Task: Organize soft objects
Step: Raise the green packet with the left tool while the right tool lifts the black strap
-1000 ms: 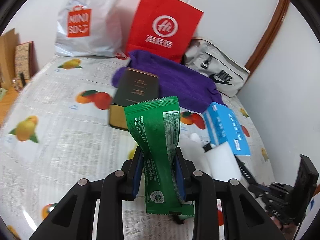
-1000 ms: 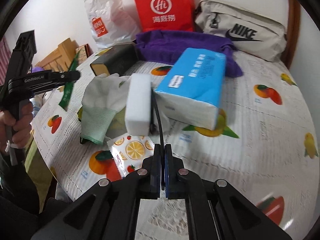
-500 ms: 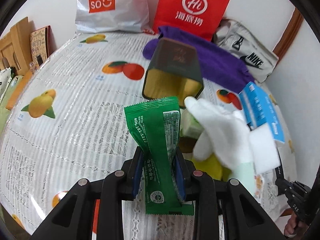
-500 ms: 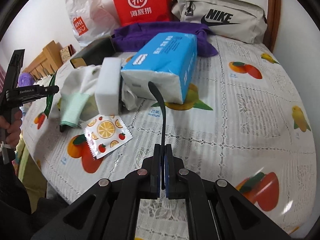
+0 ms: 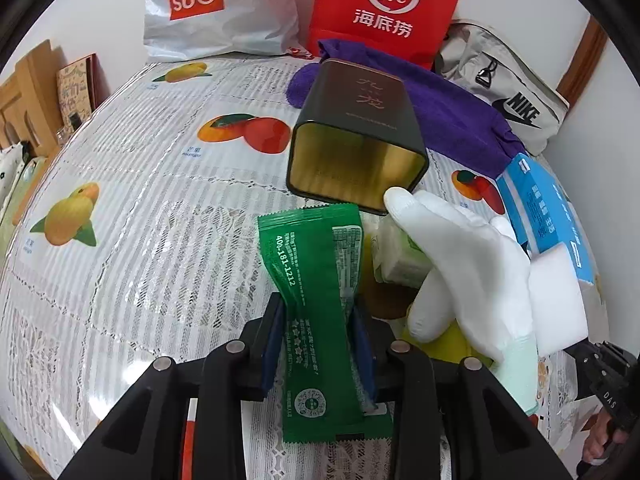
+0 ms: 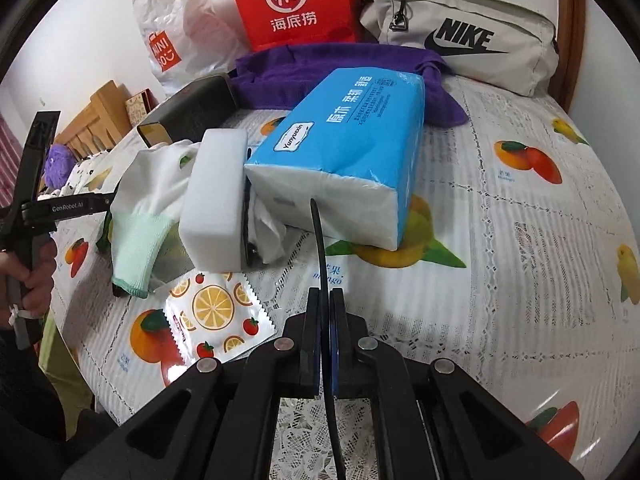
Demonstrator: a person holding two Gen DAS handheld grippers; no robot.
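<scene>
We see the open-mouthed dark metal tin (image 5: pixel 356 148) lying on its side near the table's (image 5: pixel 132 208) far edge, just before the purple towel (image 5: pixel 460 120). Right of it lies the white knit glove (image 5: pixel 464 264), the white foam sponge (image 6: pixel 218 204) between glove and blue tissue pack (image 6: pixel 348 160).

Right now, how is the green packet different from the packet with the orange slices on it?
The green packet is plain green with white print; the orange-slice packet is white with fruit pictures. The green packet is long, narrow and held upright, pinched in the left gripper; the orange-slice packet is squarer and lies flat on the tablecloth. Both have crimped, zigzag edges.
</scene>
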